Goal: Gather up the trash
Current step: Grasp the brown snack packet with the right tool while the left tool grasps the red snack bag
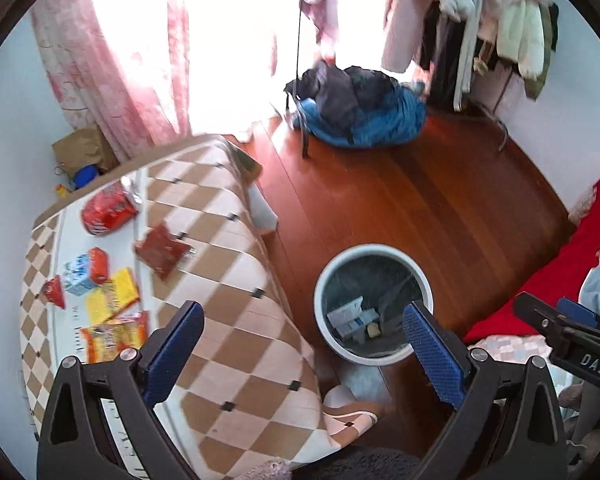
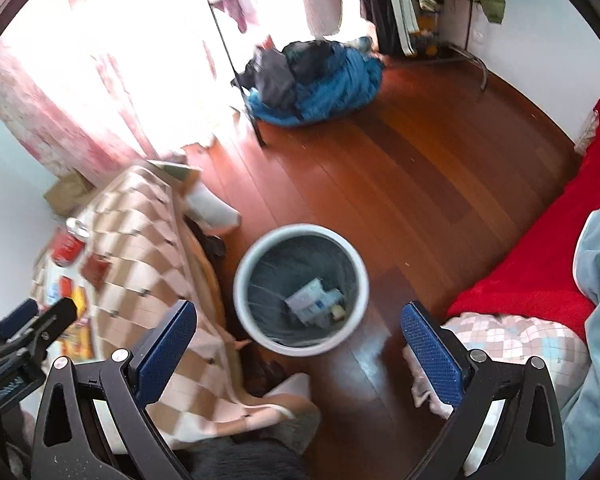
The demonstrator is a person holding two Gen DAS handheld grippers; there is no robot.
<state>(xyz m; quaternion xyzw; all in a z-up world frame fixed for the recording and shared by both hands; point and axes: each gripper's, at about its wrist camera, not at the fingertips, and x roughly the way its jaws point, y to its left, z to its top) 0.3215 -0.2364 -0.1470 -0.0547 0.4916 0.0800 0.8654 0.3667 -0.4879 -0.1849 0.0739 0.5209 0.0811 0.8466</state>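
The only writing that reads clearly is "DAS", white on the black body of the right gripper (image 1: 556, 312) where it pokes into the left wrist view at the lower right edge. Print on the packets is too blurred to read.

The left gripper (image 1: 304, 340) is released: its two blue, fine-ribbed pads (image 1: 432, 344) stand wide apart with nothing between them, held above the edge of the surface (image 1: 236, 320) and the bin (image 1: 374, 304). The right gripper is likewise spread wide and empty in its own view, hovering over the bin.

The bin is round, with a pale grey rim and a dark wrinkled liner. It stands on the glossy reddish wooden floor (image 2: 400, 184), just beside the surface. Inside lie a few white-and-blue cartons (image 2: 312, 300) and a small yellowish scrap, its nature unclear.

The surface is draped with a cloth in a tan and cream diamond pattern that hangs over the edge. On it lies the trash: a crumpled red bag (image 1: 108, 210), a flat dark red packet (image 1: 162, 250), a small blue-white-and-orange pack (image 1: 86, 272), a yellow wrapper (image 1: 114, 294), a small red triangular piece (image 1: 54, 292) and an orange-yellow wrapper (image 1: 116, 336). In the right wrist view a red can (image 2: 70, 242) with a silver top shows near the far end.

A red blanket (image 2: 540, 272) covers a bed at right, cut off by the frame. A blue quilted bundle (image 1: 376, 116) with dark clothes lies on the floor near pink curtains (image 1: 112, 60), and the window is blown out white.
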